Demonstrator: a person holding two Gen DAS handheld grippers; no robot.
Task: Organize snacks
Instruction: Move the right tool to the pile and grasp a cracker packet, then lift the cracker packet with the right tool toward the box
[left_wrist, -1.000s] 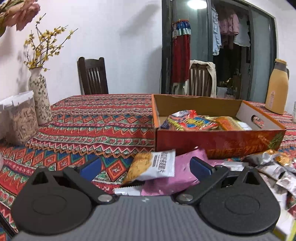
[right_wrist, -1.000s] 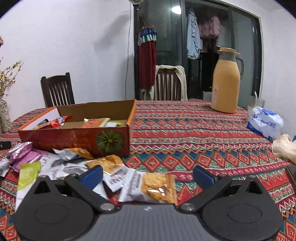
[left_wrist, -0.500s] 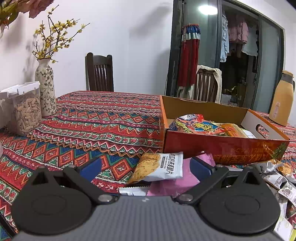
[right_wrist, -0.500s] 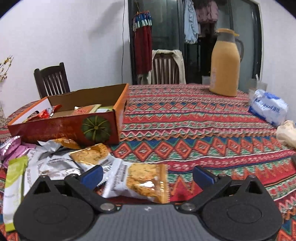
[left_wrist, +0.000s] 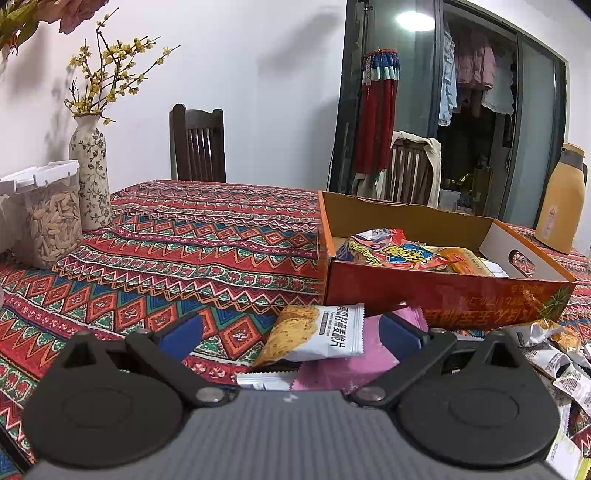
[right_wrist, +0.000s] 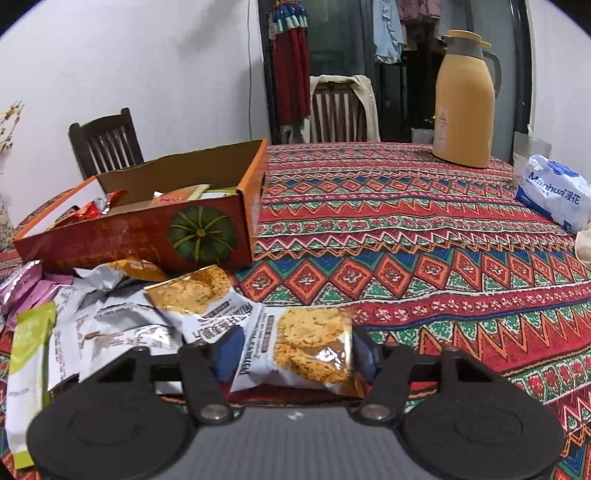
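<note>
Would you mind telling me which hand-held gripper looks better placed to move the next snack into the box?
Right. The right hand-held gripper is closing around a cracker packet near the box. The left hand-held gripper stands open, gripping nothing.

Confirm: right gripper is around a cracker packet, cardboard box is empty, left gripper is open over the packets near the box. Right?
Not quite: the cardboard box is not empty. The left wrist view shows several snack packets already lying in it. The rest stands: the right gripper has its jaws closing around the cracker packet, and the left gripper is open over the packets near the box.
</note>
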